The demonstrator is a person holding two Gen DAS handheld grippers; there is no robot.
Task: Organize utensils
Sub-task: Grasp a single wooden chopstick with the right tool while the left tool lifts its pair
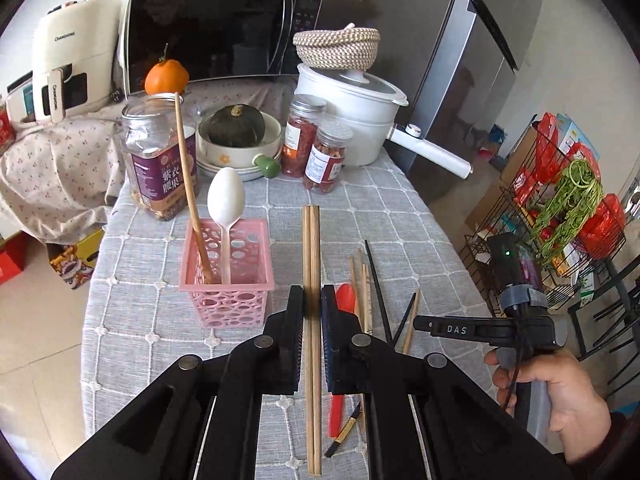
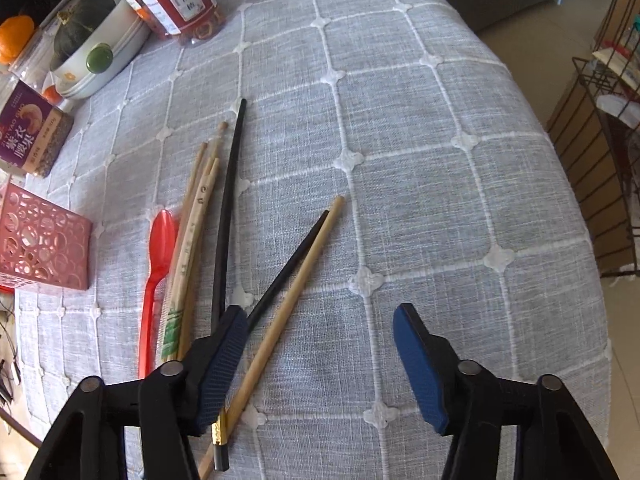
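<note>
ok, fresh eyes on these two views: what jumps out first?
The left gripper, shut on a pair of wooden chopsticks just right of the pink basket, which holds a white spoon and one wooden stick. Then the loose chopsticks and red spoon on the grey cloth ahead of the open right gripper.

"CHANGHONG" is on the cream appliance (image 1: pixel 76 60), far left beyond the fingers; "紫衣腰果" on the purple-labelled jar (image 1: pixel 160 160); "DAS" on the right gripper (image 1: pixel 420 325).

Soft daylight is filling both views, leaving only faint shadows on the tablecloth (image 2: pixel 400 160). The microwave (image 1: pixel 216 32) door is reflecting the room. Fisheye distortion is bending the edges, with dark corners framing each sharp picture.
</note>
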